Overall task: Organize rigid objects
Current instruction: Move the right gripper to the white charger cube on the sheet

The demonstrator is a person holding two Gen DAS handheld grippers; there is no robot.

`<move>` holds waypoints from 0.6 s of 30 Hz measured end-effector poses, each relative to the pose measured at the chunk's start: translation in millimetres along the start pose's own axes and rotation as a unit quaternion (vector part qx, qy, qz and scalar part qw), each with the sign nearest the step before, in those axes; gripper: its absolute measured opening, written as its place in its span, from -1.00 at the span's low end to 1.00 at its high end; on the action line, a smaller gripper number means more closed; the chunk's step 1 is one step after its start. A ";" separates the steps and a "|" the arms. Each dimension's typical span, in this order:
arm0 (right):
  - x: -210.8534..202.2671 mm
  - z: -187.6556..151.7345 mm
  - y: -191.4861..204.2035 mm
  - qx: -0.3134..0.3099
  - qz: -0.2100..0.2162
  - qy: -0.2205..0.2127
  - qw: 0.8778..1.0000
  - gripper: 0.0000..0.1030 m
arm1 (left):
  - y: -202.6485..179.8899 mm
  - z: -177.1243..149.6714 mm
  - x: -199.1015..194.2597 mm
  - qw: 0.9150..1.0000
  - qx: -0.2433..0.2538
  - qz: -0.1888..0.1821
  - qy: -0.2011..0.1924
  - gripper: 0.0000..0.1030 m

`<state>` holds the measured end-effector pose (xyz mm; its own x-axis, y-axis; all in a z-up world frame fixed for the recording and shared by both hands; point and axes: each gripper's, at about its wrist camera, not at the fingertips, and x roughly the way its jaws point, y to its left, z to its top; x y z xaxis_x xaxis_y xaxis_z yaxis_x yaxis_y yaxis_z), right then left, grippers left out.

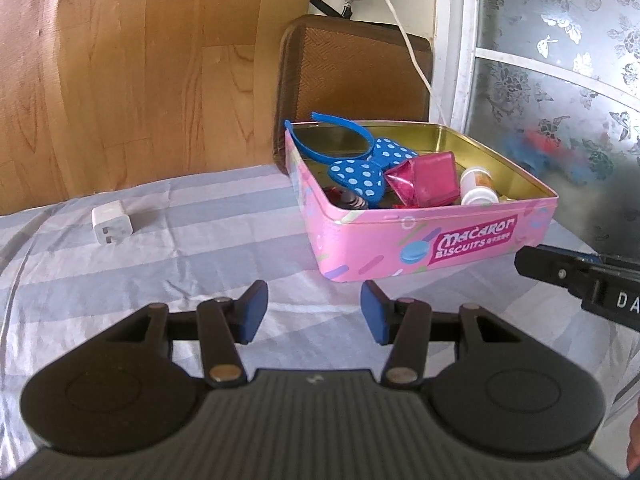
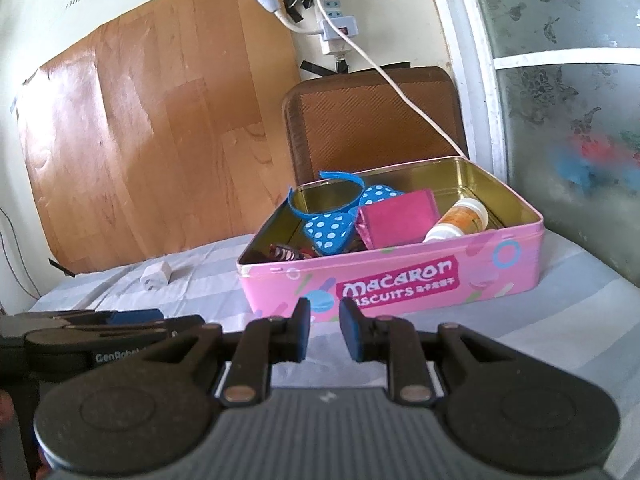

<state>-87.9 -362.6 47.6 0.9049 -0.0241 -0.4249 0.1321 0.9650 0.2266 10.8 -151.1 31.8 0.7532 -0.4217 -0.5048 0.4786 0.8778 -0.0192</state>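
An open pink Macaron biscuit tin [image 1: 460, 240] [image 2: 404, 276] sits on the striped cloth. Inside lie a blue polka-dot bow headband [image 1: 360, 168] [image 2: 332, 228], a pink wallet-like box [image 1: 432, 178] [image 2: 400, 220] and a white-capped bottle [image 1: 478, 190] [image 2: 460, 220]. A white charger plug [image 1: 112, 222] [image 2: 156, 276] lies on the cloth to the left. My left gripper [image 1: 314, 312] is open and empty, in front of the tin's left corner. My right gripper [image 2: 325, 334] is open with a narrow gap and empty, just in front of the tin.
A brown woven lid or cushion [image 1: 352, 68] [image 2: 376, 120] stands behind the tin. A power strip with a white cable [image 2: 336, 24] hangs on the wall. A frosted window panel [image 1: 560, 80] bounds the right side.
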 end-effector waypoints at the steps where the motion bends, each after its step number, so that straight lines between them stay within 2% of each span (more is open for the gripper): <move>1: 1.0 -0.4 1.4 -0.001 0.000 0.001 1.000 -0.62 | 1.0 -0.7 0.3 1.000 0.001 0.001 0.000 0.04; 9: 10.8 -3.1 10.6 -0.009 0.003 0.013 1.000 -0.55 | 16.2 -3.8 4.4 1.000 -0.002 0.011 0.001 0.05; 18: 32.4 -7.3 33.5 -0.031 0.012 0.037 0.999 -0.55 | 59.3 -6.6 15.0 0.999 -0.018 0.045 0.008 0.05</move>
<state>-57.1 -329.1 35.0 0.8747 0.0164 -0.4844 0.0838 0.9793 0.1844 47.5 -103.9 17.4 0.7847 -0.3370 -0.5202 0.3924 0.9198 -0.0038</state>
